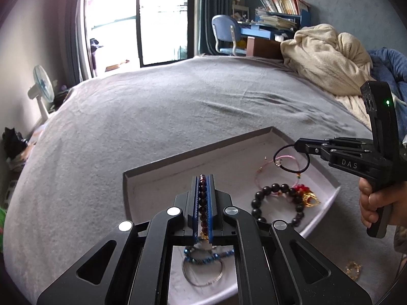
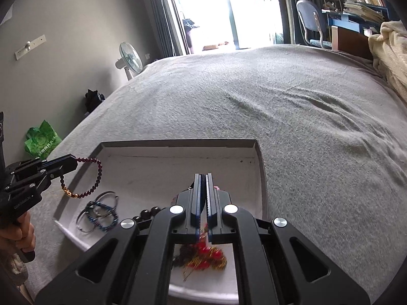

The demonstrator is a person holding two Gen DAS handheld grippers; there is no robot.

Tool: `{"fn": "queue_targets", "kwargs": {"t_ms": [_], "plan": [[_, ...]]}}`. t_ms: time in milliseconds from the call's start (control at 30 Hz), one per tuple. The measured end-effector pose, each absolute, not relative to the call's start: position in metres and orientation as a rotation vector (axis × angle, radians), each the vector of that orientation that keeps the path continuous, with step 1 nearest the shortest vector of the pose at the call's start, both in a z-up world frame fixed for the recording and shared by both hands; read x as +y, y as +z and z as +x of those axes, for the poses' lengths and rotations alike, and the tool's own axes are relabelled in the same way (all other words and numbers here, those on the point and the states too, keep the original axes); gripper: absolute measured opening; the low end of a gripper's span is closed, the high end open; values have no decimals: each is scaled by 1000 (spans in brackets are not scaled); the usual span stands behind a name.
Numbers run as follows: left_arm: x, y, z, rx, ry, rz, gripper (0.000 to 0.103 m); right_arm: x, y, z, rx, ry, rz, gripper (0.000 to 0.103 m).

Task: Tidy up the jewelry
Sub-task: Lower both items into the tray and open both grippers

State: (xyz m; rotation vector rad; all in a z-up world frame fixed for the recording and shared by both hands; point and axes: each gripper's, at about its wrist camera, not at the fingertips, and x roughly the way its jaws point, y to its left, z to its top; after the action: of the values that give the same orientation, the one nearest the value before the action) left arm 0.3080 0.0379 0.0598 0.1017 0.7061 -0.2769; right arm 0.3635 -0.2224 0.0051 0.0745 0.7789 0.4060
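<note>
A dark red bead bracelet [image 2: 84, 178] is clamped in the closed left hand-held gripper [image 1: 203, 190] above the left edge of a white tray [image 2: 178, 147] on the bed [image 2: 279, 96]. A black hair tie [image 1: 292, 158] is pinched by the shut right hand-held gripper [image 2: 202, 193] over the tray's right side. A black bead bracelet [image 1: 277, 204], blue bracelet [image 2: 101, 216] and pink cord [image 1: 269, 175] lie in the tray.

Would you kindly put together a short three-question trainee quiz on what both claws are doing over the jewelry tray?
1. True or false: the left claw is shut on the dark red bead bracelet.
2. What hangs from the right claw? A) black hair tie B) silver bangle C) black bead bracelet
3. Fill in: the white tray rests on a grey ____.

Key: 1 true; 2 A; 3 bedspread.
</note>
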Motion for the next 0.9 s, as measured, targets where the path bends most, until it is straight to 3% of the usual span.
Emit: {"fn": "queue_targets", "kwargs": {"t_ms": [500, 567, 667, 767, 900], "plan": [[54, 26, 349, 822, -178, 112, 7, -218, -20, 412, 882, 357, 23, 3], [56, 27, 348, 817, -162, 113, 13, -220, -19, 410, 874, 359, 26, 4], [58, 31, 345, 802, -148, 112, 31, -221, -15, 407, 866, 357, 25, 7], [59, 34, 339, 789, -145, 113, 46, -224, -9, 401, 847, 361, 28, 25], [58, 41, 323, 758, -146, 114, 64, -230, 2, 385, 806, 371, 61, 33]]}}
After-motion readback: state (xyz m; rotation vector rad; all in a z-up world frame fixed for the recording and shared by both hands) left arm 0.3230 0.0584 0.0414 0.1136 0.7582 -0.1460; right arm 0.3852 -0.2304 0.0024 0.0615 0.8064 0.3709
